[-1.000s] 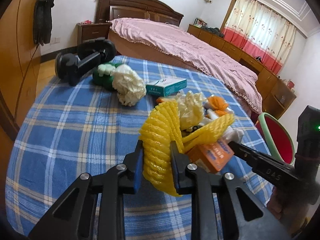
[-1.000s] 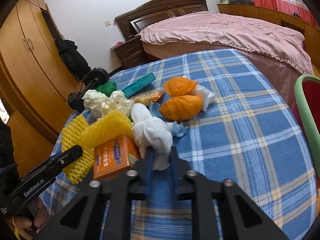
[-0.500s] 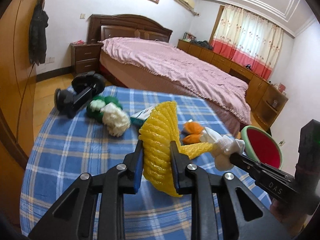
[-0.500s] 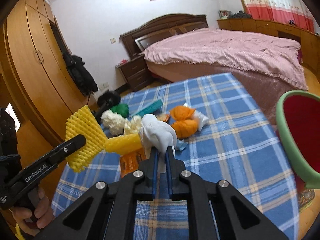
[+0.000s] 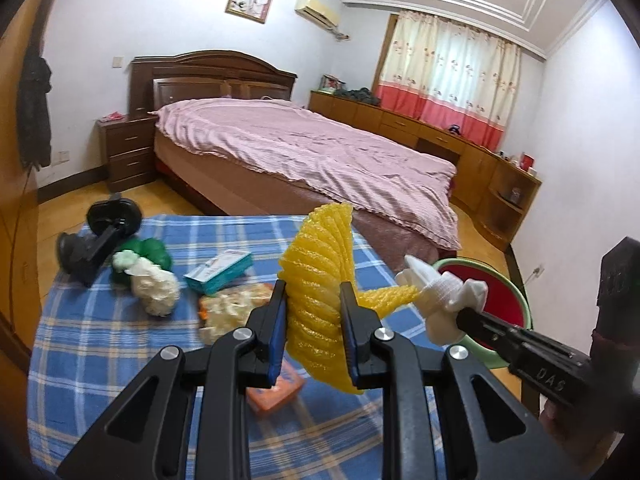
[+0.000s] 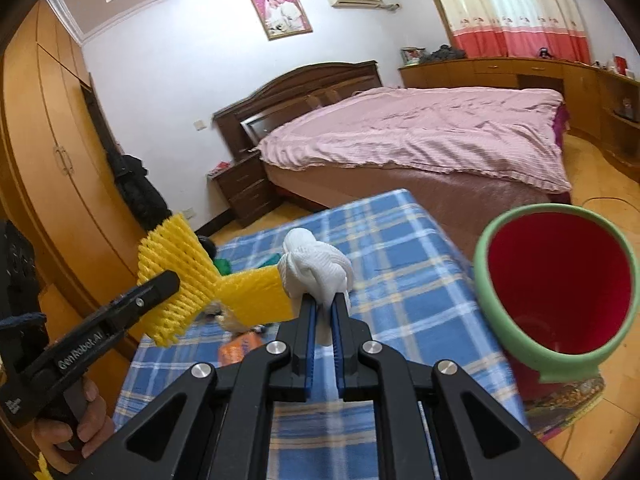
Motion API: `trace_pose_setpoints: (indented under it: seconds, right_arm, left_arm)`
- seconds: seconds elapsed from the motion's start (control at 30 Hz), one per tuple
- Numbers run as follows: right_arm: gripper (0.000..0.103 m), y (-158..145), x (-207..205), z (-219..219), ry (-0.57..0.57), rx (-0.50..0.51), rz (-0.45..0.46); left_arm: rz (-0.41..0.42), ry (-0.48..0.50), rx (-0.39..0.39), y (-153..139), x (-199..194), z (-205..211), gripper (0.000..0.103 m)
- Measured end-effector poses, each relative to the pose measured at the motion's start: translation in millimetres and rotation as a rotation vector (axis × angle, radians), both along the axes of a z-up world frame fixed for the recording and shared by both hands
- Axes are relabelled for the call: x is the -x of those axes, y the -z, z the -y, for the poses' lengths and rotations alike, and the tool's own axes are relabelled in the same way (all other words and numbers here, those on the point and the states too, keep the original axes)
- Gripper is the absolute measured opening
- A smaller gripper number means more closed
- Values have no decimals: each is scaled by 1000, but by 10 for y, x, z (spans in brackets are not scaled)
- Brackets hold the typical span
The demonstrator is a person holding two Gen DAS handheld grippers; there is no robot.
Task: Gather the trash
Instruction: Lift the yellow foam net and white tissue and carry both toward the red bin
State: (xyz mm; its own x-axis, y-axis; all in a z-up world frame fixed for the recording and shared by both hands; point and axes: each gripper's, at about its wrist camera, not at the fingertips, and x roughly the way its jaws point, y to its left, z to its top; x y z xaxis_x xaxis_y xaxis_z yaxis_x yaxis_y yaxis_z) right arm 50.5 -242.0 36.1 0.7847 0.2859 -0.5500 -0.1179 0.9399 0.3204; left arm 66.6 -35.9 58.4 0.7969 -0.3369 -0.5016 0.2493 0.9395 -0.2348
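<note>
My left gripper (image 5: 313, 300) is shut on a yellow foam fruit net (image 5: 320, 256) and holds it above the blue plaid table (image 5: 100, 344). The net also shows in the right wrist view (image 6: 180, 276). My right gripper (image 6: 323, 304) is shut on a crumpled white tissue wad (image 6: 316, 266), held up beside the net; the wad also shows in the left wrist view (image 5: 440, 296). A red bin with a green rim (image 6: 556, 288) stands right of the table, near the right gripper, and shows in the left wrist view (image 5: 504, 296) too.
On the table lie an orange box (image 5: 276, 390), a teal box (image 5: 220, 270), a white crumpled wad (image 5: 154, 286), a green object (image 5: 150, 252), a plastic wrapper (image 5: 232, 308) and a black device (image 5: 100, 236). A pink bed (image 5: 312, 156) stands behind the table.
Both grippers have risen from the table with the yellow net and the tissue wad and moved right toward the red bin, which now looms larger in the right wrist view.
</note>
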Motion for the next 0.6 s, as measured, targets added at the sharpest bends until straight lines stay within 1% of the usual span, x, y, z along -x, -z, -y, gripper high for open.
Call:
trace_pose_setpoints:
  seconds: [0.2, 0.3, 0.37, 0.47, 0.6]
  right_arm:
    - [9, 335, 36, 185, 32, 40, -87]
    - [10, 498, 67, 244, 42, 59, -120]
    - [10, 596, 100, 268, 42, 91, -129]
    - [10, 689, 141, 299, 39, 118, -133]
    - [10, 748, 166, 320, 32, 128, -130]
  left_arm:
    - [-56, 50, -14, 225, -26, 225, 24]
    - [-102, 70, -14, 381, -57, 306, 24]
    - [-140, 82, -3, 484, -72, 344, 24]
    - [-176, 91, 7, 587, -87, 377, 24]
    - [-196, 108, 1, 632, -109, 460, 24]
